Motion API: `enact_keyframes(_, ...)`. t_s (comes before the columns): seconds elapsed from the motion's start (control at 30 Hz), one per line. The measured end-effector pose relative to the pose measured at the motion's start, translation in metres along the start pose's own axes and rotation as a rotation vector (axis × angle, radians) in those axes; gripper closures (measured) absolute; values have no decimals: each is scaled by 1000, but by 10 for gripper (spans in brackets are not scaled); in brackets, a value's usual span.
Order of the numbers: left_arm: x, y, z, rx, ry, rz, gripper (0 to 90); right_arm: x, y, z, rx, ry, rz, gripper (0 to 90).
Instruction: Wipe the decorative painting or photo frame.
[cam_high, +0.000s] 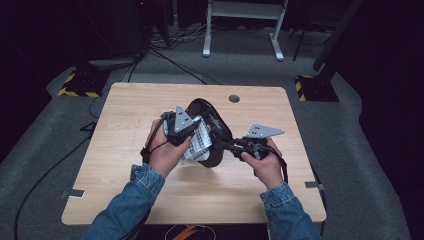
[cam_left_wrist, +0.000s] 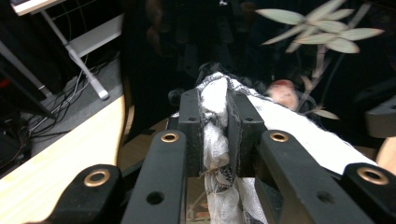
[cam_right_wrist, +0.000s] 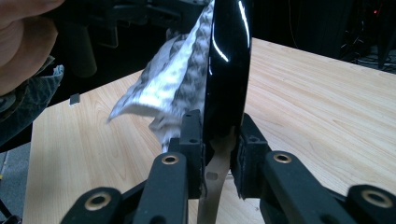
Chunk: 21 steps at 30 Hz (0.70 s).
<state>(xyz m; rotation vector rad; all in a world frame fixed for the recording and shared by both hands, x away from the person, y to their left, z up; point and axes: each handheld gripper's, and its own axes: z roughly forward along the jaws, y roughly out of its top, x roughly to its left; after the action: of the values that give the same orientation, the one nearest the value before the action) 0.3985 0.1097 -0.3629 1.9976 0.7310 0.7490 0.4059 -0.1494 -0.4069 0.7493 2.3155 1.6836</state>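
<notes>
up close, left gripper (cam_left_wrist: 215, 135) pinches cloth (cam_left_wrist: 215, 140); right gripper (cam_right_wrist: 219, 154) clamps plate (cam_right_wrist: 227, 70).

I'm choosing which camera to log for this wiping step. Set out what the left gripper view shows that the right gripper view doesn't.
Left gripper view: the left gripper shut on the white cloth, and painted leaves on the plate's glossy black face.

Right gripper view: the right gripper clamped on the black plate's rim, seen edge-on, and a broad stretch of wooden table.

Both: the cloth against the plate, plus some table.
</notes>
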Motion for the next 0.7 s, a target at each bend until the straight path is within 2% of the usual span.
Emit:
enact_keyframes(0.23, -8, -1, 2, 3, -30, 20, 779, -2, 0, -1, -1, 0, 5, 777)
enact_keyframes(0.33, -6, -1, 2, 1, -34, 15, 779, -2, -1, -1, -1, 0, 5, 777)
enact_keyframes(0.53, 3, -4, 2, 10, -11, -1, 778, -1, -1, -1, 0, -1, 8, 777)
enact_keyframes(0.57, 9, -6, 3, 14, 4, -9, 778, -1, -1, -1, 1, -1, 9, 776)
enact_keyframes(0.7, 17, -8, 2, 22, 30, -16, 778, 0, -1, -1, -1, 1, 9, 775)
